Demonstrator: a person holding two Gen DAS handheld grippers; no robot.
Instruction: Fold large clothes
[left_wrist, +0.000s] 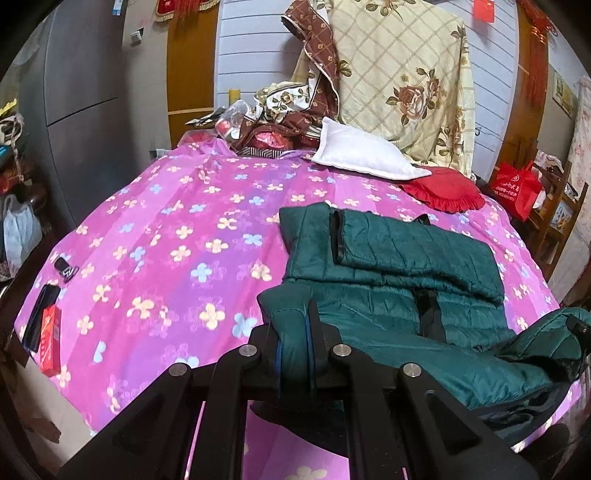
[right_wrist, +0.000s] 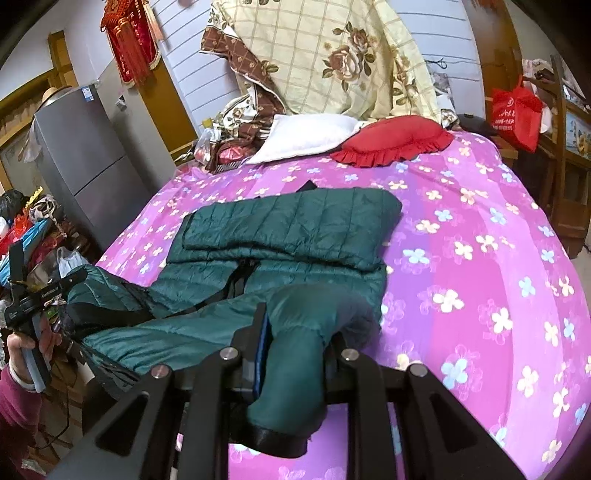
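A dark green quilted jacket (left_wrist: 388, 266) lies on the pink flowered bedspread (left_wrist: 166, 229), its sleeves folded across the body. My left gripper (left_wrist: 295, 325) is shut on the jacket's near left hem corner, lifted off the bed. In the right wrist view the jacket (right_wrist: 288, 225) spreads ahead, and my right gripper (right_wrist: 295, 332) is shut on a bunched fold of the near right hem. The left gripper (right_wrist: 33, 299), held by a hand (right_wrist: 18, 343), shows at the left edge, clamped on the other corner. The hem hangs between both grippers.
A white pillow (left_wrist: 362, 151) and a red frilled cushion (left_wrist: 443, 192) lie at the bed's head under a cream floral quilt (left_wrist: 402, 81). A phone and a red box (left_wrist: 50, 328) rest near the bed's left edge. A grey fridge (right_wrist: 92, 155) stands at left.
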